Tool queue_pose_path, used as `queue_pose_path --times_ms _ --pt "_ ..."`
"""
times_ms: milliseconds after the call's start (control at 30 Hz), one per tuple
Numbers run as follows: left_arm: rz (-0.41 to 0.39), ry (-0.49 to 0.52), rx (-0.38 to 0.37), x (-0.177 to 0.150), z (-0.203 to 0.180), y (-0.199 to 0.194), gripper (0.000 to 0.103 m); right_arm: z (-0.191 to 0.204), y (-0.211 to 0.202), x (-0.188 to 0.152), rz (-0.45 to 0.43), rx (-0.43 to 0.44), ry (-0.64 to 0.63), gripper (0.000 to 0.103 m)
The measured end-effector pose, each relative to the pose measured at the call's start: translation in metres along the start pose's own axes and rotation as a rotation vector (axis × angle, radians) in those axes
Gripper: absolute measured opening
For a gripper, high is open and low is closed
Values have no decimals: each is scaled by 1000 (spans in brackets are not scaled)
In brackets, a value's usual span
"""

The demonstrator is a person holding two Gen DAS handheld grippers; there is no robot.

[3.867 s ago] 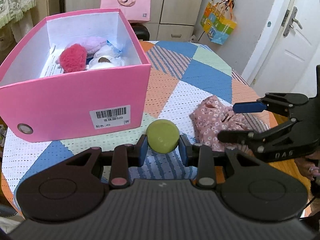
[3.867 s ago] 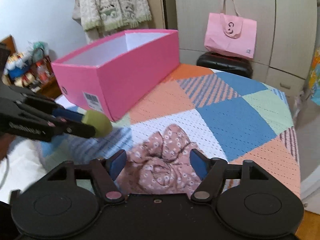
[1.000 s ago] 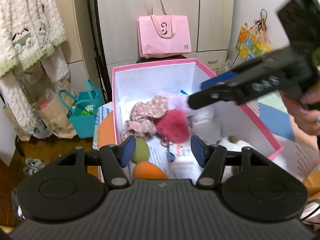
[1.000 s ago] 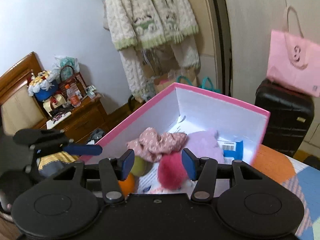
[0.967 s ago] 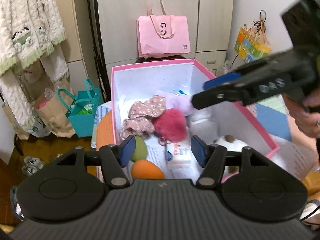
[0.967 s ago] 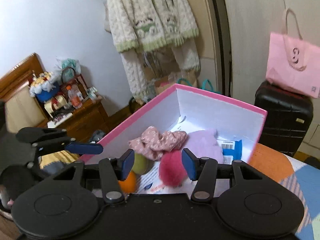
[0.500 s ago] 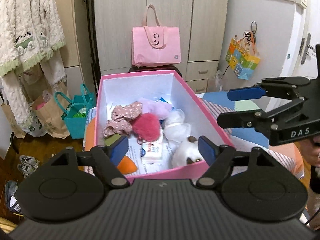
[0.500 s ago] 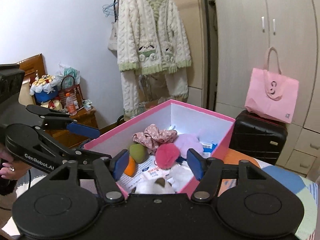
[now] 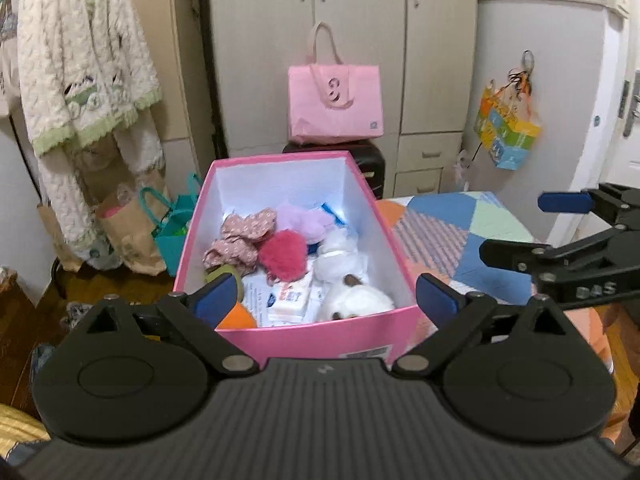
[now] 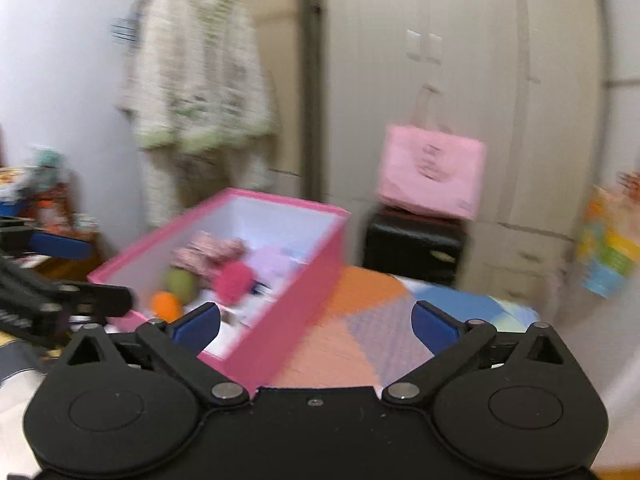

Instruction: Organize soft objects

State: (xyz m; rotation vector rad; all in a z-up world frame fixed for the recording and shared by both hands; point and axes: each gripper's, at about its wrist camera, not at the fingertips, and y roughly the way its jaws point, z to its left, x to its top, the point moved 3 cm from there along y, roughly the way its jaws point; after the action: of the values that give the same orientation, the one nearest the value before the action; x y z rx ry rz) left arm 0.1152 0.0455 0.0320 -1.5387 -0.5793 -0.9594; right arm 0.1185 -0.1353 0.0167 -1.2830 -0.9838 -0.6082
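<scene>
Soft items: floral pink fabric scrunchie, fuzzy red pompom, olive-green sponge ball and white plush toy lie inside the pink cardboard box
Left gripper: jaws opening wide, nothing between
Right gripper: jaws opening wide, empty
Patchwork tablecloth: no soft item visible on it
Progress: seemingly finished

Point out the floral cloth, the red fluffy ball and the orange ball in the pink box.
floral cloth (image 9: pixel 244 236), left wrist view, middle of its crumpled folds.
red fluffy ball (image 9: pixel 282 255), left wrist view, centre of its fuzz.
orange ball (image 10: pixel 166 306), right wrist view, its blurred middle.
</scene>
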Motion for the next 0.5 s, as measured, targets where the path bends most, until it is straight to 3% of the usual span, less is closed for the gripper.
queue_pose_path --times_ms 133,233,367,500 --pt "-34 24 0 -8 -15 -9 97 -8 -19 -14 -30 -49 38 103" --pt "-57 -4 21 -16 -23 -11 97 -13 -35 -22 -57 -54 76 103" --pt "-67 -51 27 -23 -27 -9 97 -13 -50 -32 -73 -129 55 103" --pt "-84 -74 26 -29 -30 -8 97 -13 -55 -36 -68 -108 79 103"
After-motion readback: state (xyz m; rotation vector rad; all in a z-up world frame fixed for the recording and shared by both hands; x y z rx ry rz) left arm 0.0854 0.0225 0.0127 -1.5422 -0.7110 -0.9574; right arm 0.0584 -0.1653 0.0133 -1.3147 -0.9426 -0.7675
